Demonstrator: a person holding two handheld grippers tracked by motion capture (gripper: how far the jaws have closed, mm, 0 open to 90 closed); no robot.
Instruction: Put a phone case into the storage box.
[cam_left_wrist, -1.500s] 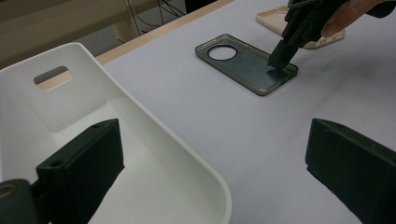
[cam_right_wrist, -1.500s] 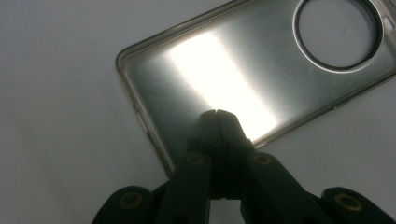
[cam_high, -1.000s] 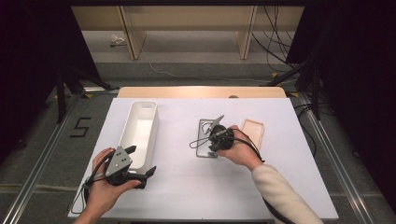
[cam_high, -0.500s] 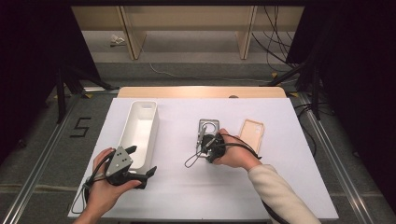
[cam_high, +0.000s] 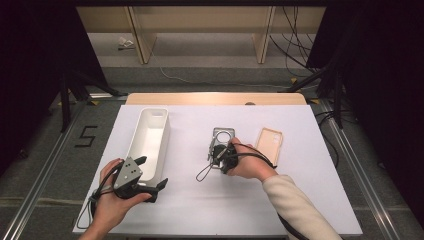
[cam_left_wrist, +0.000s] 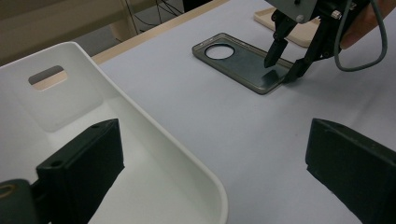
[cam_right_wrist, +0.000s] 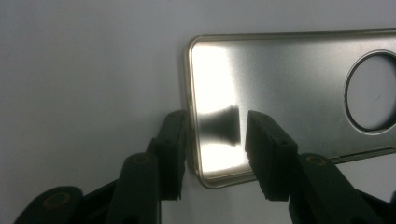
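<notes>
the right gripper (cam_right_wrist: 212, 140) straddles the bottom rim of the grey phone case (cam_right_wrist: 299, 88) lying mid-table, jaws just closing, part-spread, pads not yet pinching. seat the inner jaw flat inside before squeezing (the rim is thin). the left gripper (cam_left_wrist: 215, 172) idles wide open by the white bin (cam_left_wrist: 140, 140). actual contact is hard to judge.

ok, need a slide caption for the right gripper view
Right gripper straddles the end edge of the grey phone case on the white table, jaws apart, just closing.
</notes>
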